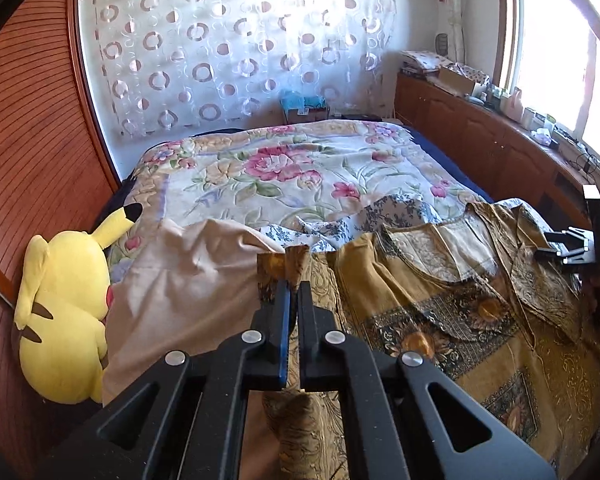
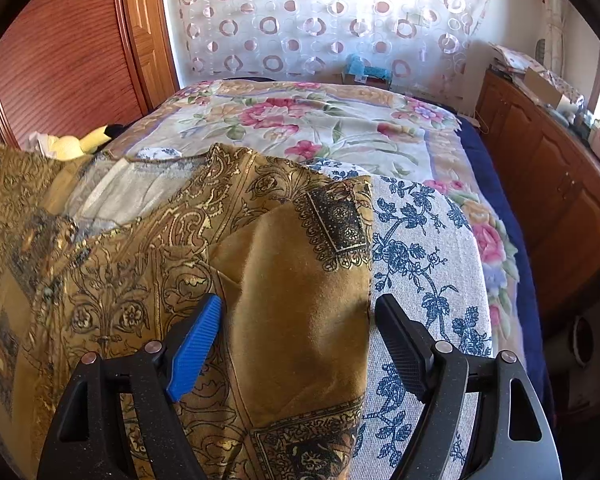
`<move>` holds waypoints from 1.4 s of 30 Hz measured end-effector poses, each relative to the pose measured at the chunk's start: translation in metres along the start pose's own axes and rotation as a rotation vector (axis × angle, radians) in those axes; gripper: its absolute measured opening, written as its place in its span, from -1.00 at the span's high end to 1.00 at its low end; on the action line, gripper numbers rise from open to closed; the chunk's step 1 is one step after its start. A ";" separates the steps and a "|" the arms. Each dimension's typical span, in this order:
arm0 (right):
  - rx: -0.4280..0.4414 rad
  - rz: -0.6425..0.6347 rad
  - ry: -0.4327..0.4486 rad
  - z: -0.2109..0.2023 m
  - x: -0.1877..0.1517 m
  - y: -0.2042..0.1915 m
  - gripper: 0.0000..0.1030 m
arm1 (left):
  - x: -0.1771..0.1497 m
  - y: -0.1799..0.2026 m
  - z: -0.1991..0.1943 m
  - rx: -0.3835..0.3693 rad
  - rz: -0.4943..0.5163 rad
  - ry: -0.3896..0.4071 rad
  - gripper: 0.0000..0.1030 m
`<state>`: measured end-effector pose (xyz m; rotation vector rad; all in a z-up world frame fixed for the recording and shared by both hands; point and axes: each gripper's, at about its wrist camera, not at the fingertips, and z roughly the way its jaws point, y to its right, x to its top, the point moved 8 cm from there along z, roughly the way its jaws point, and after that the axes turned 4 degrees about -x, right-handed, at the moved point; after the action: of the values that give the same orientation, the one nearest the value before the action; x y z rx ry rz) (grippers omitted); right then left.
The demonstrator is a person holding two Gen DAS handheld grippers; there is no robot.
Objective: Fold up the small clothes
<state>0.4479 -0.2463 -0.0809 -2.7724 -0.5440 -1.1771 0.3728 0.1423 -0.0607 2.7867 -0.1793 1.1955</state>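
A gold-brown patterned blouse point(image 1: 440, 304) lies spread on the bed. My left gripper point(image 1: 294, 288) is shut on a fold of its left edge and holds that fold up off the bed. The blouse also fills the right wrist view point(image 2: 148, 240), with a folded sleeve part point(image 2: 300, 312) lying between the fingers. My right gripper point(image 2: 300, 308) is open over that sleeve and straddles it without pinching; it also shows at the right edge of the left wrist view point(image 1: 560, 250).
A blue-floral white cloth point(image 2: 428, 264) and a beige cloth point(image 1: 188, 280) lie under the blouse on the floral bedspread point(image 1: 300, 168). A yellow plush toy point(image 1: 64, 320) sits at the left by the wooden wall. A wooden cabinet point(image 1: 500, 140) runs along the right.
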 end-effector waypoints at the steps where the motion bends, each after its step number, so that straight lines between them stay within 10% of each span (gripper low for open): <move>1: 0.008 0.013 -0.001 0.001 0.002 0.001 -0.56 | 0.000 0.001 0.000 -0.003 0.000 0.001 0.92; 10: 0.032 0.115 -0.035 0.014 0.021 0.031 -0.37 | -0.005 0.017 -0.003 -0.033 0.014 -0.001 0.92; 17: 0.073 0.021 -0.027 0.011 0.030 0.016 0.88 | 0.000 0.026 -0.024 -0.060 0.018 0.034 0.94; 28: 0.117 0.001 0.191 -0.096 0.006 0.010 0.93 | -0.025 0.041 -0.110 -0.105 0.019 0.140 0.94; 42: 0.139 -0.031 0.232 -0.214 -0.153 0.007 0.94 | -0.167 0.048 -0.201 -0.111 -0.074 0.171 0.94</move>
<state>0.2067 -0.3417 -0.0391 -2.4781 -0.6201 -1.3855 0.1080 0.1347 -0.0418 2.5583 -0.1225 1.3541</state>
